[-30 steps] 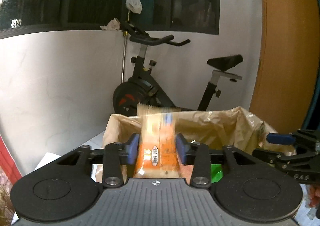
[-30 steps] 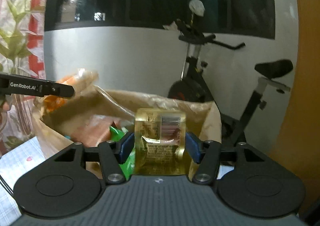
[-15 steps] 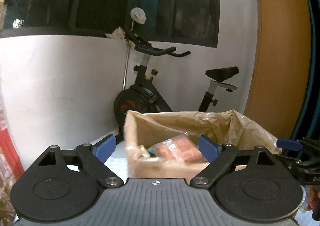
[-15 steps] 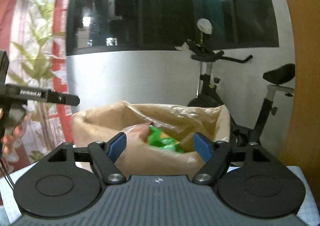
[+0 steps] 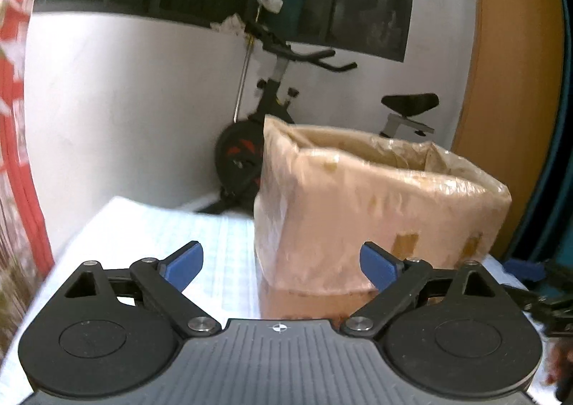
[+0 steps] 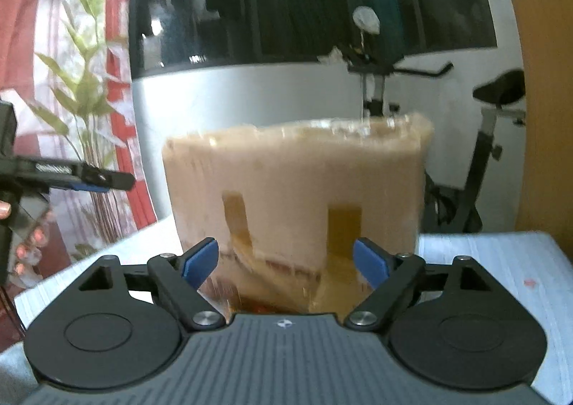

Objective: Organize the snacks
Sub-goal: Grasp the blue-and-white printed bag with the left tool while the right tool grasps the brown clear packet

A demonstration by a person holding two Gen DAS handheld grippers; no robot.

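— Snacks? None showed; the tall brown cardboard box lined with crinkly clear plastic (image 5: 379, 211) stood near the far edge of the white checked tablecloth (image 5: 200, 247), its inside hidden.

— And the tongs?

— Left gripper (image 5: 283, 263) and right gripper (image 6: 285, 261) had just been spreading, both released, nothing between their blue pads.

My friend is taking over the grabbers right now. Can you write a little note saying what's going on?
Left gripper: open, nothing between its blue pads; jaws just opened.
Right gripper: open and empty too, jaws just opened.
Tall brown cardboard box lined with clear plastic stands on the white checked tablecloth, in front of both grippers.
Done: both packets were let go over the box.
Left: no snacks show from here; look around for more.
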